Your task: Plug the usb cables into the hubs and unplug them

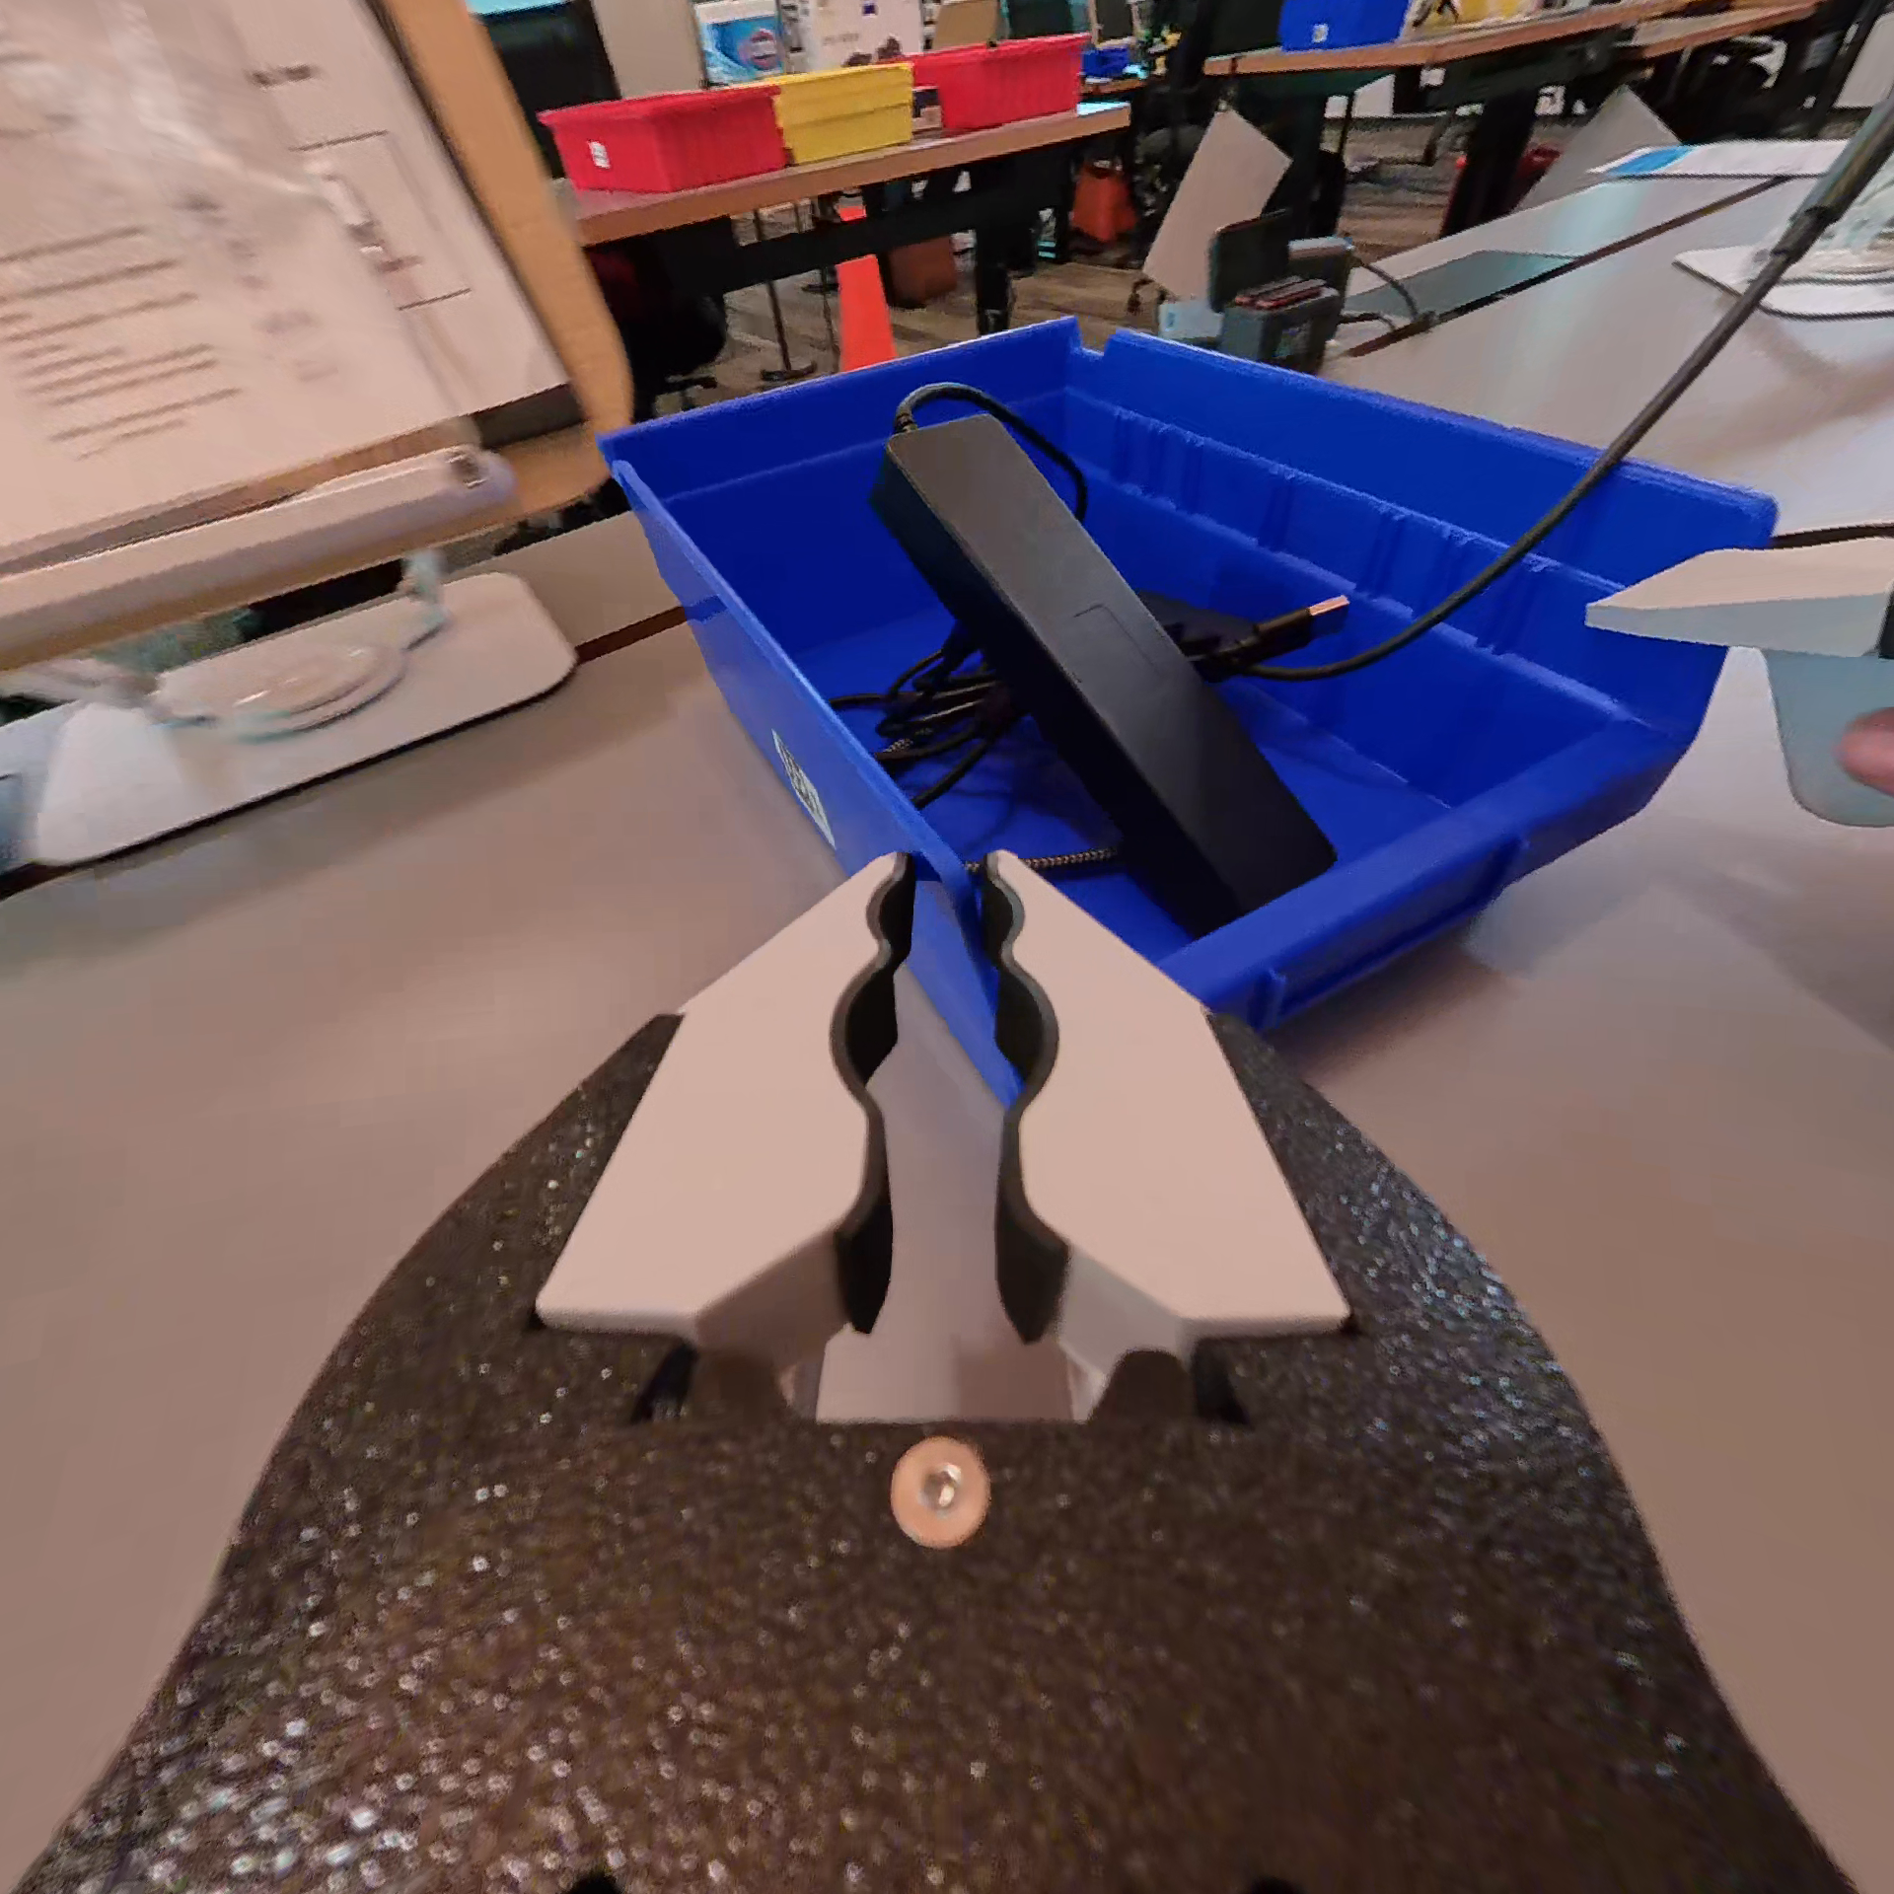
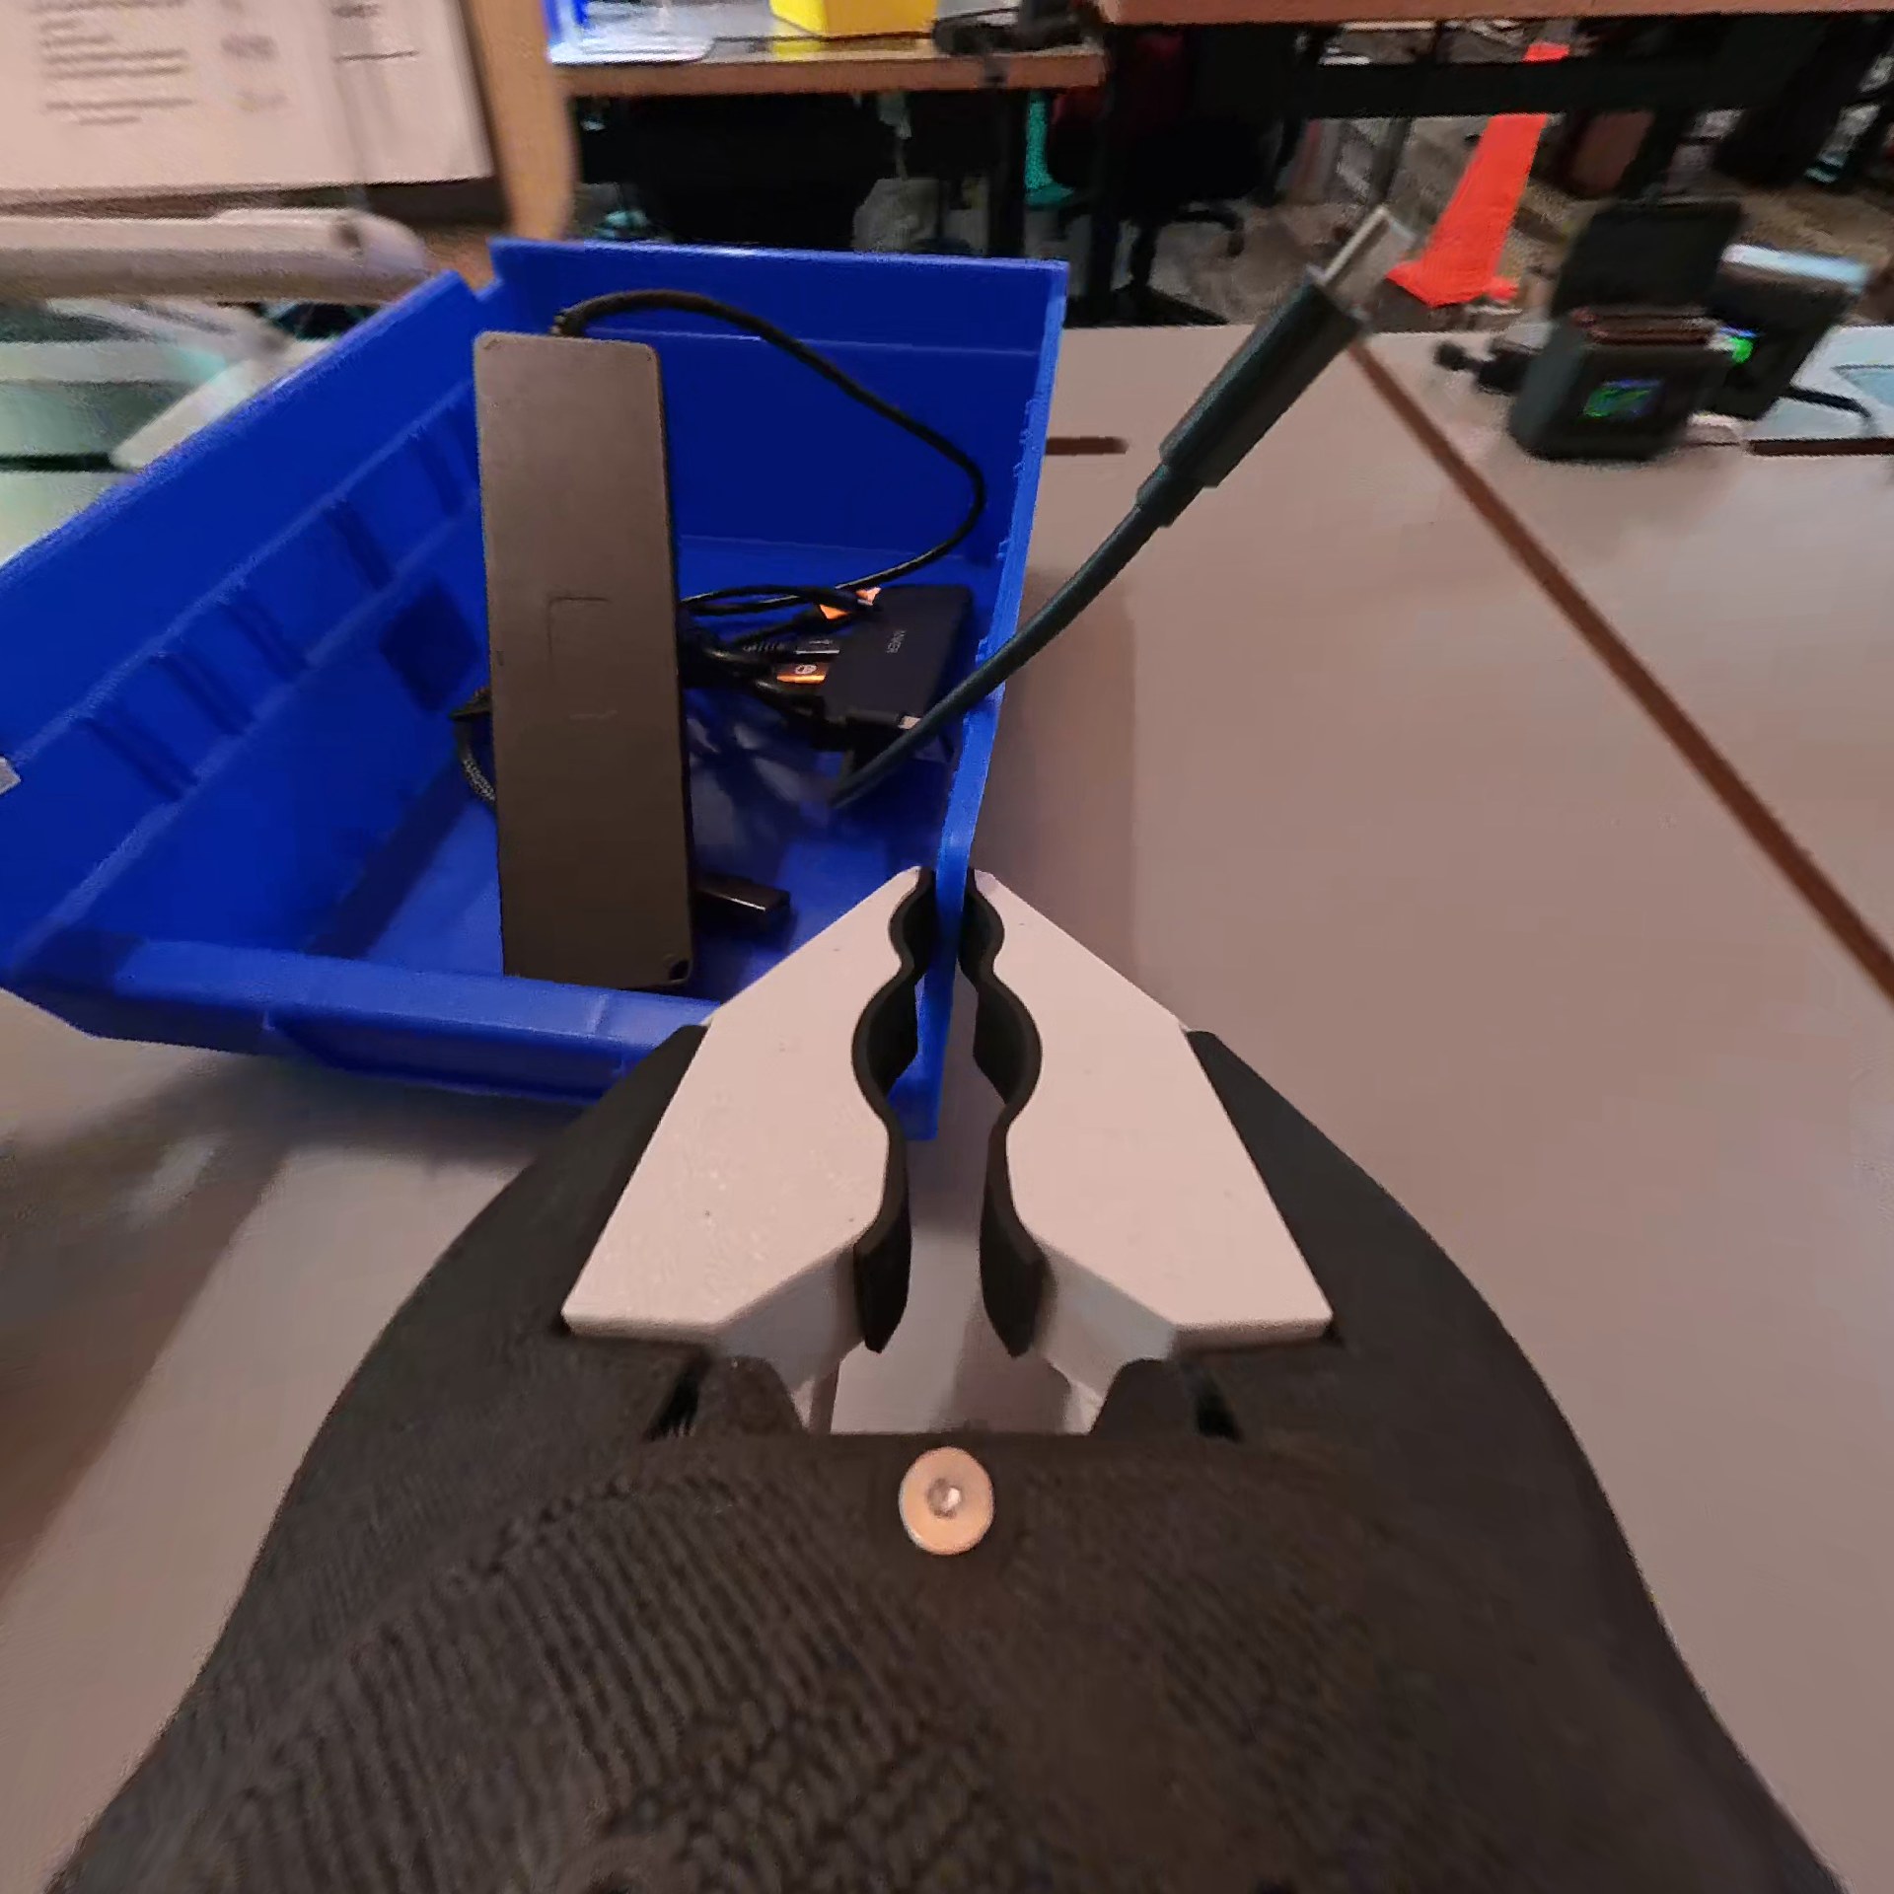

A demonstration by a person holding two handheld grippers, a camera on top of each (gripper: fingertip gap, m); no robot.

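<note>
A blue bin (image 1: pixel 1435 738) stands on the grey table (image 1: pixel 410 974). In it a long black hub (image 1: pixel 1086 656) leans against the back wall, over a tangle of black cables (image 1: pixel 933 707) and a gold USB plug (image 1: pixel 1322 615). My left gripper (image 1: pixel 948 866) is shut on the bin's left wall near the front corner. My right gripper (image 2: pixel 948 881) is shut on the bin's (image 2: pixel 205 666) thin right wall; its finger also shows in the left wrist view (image 1: pixel 1742 610). The right wrist view shows the long hub (image 2: pixel 584 656), a smaller dark hub (image 2: pixel 902 646), and a black USB cable (image 2: pixel 1230 400) rising out over the right wall.
A document stand with papers (image 1: pixel 256 307) on a white base (image 1: pixel 307 697) is left of the bin. A black device (image 2: pixel 1640 348) sits on the table at the far right. Red and yellow bins (image 1: pixel 666 138) and an orange cone (image 1: pixel 866 307) are far behind.
</note>
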